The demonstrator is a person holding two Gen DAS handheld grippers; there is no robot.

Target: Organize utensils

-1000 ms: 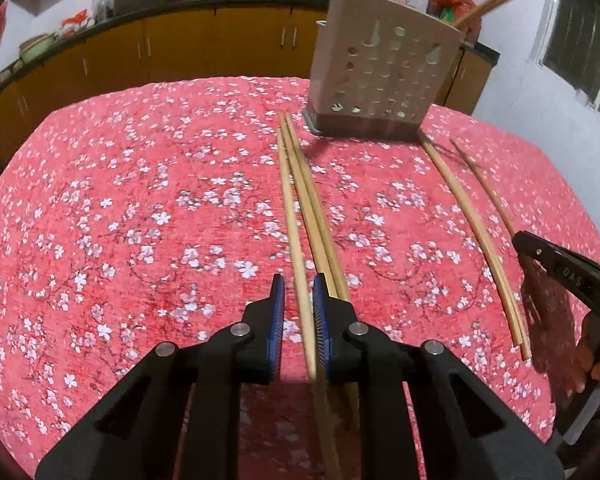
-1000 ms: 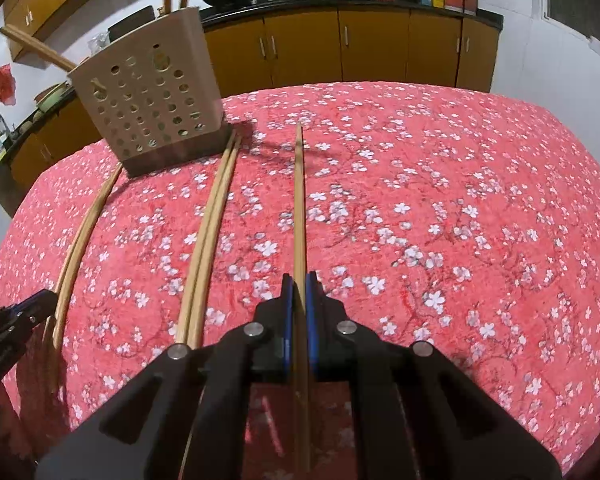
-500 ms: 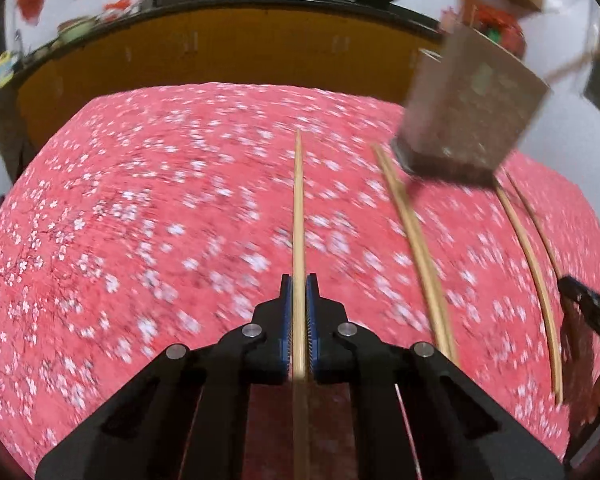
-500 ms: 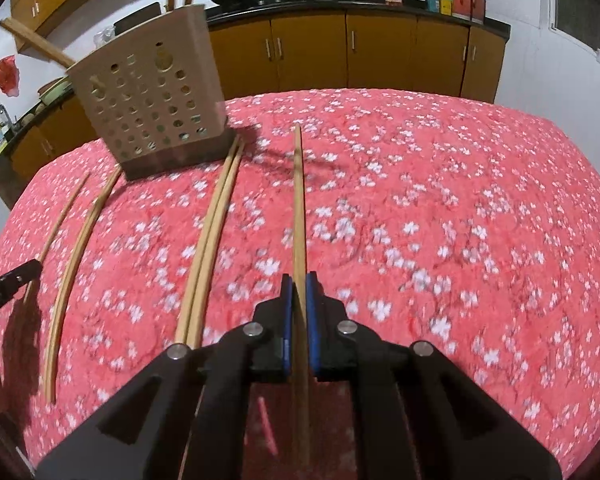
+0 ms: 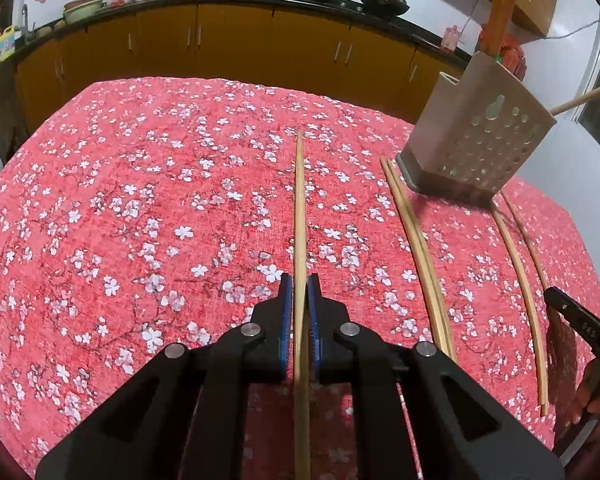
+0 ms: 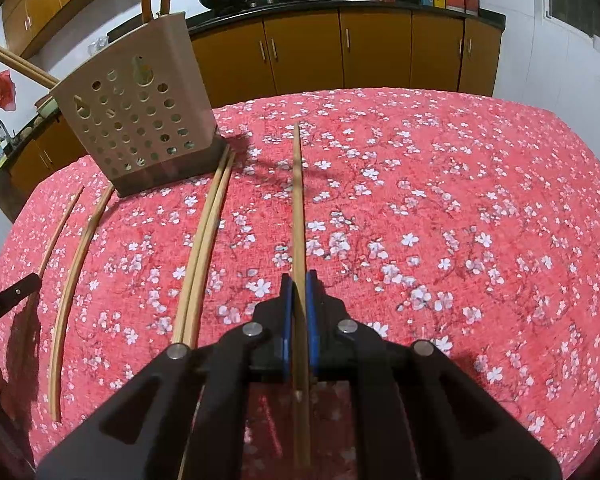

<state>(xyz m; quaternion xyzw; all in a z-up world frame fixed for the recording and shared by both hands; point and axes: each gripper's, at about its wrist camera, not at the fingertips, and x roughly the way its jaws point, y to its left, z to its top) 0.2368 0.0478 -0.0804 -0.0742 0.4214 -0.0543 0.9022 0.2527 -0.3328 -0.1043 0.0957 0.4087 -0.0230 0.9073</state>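
Note:
My left gripper [image 5: 299, 280] is shut on a long wooden chopstick [image 5: 299, 208] and holds it pointing forward above the table. My right gripper [image 6: 299, 280] is shut on another chopstick [image 6: 298, 200] in the same way. A beige perforated utensil holder [image 5: 476, 140] stands at the far right in the left wrist view; it also shows at the far left in the right wrist view [image 6: 136, 120], with chopsticks sticking out of it. A pair of chopsticks [image 5: 416, 248] and two single ones [image 5: 520, 280] lie on the cloth; the pair also shows in the right wrist view [image 6: 204, 248].
The table has a red floral cloth [image 5: 140, 220]. Orange kitchen cabinets [image 5: 220, 48] with a dark counter and woks run behind it. The other gripper's black tip shows at the right edge [image 5: 580, 324] and at the left edge of the right wrist view [image 6: 8, 300].
My left gripper closed on a chopstick, lifted it and swung left, away from the holder. My right gripper kept its chopstick and shifted slightly.

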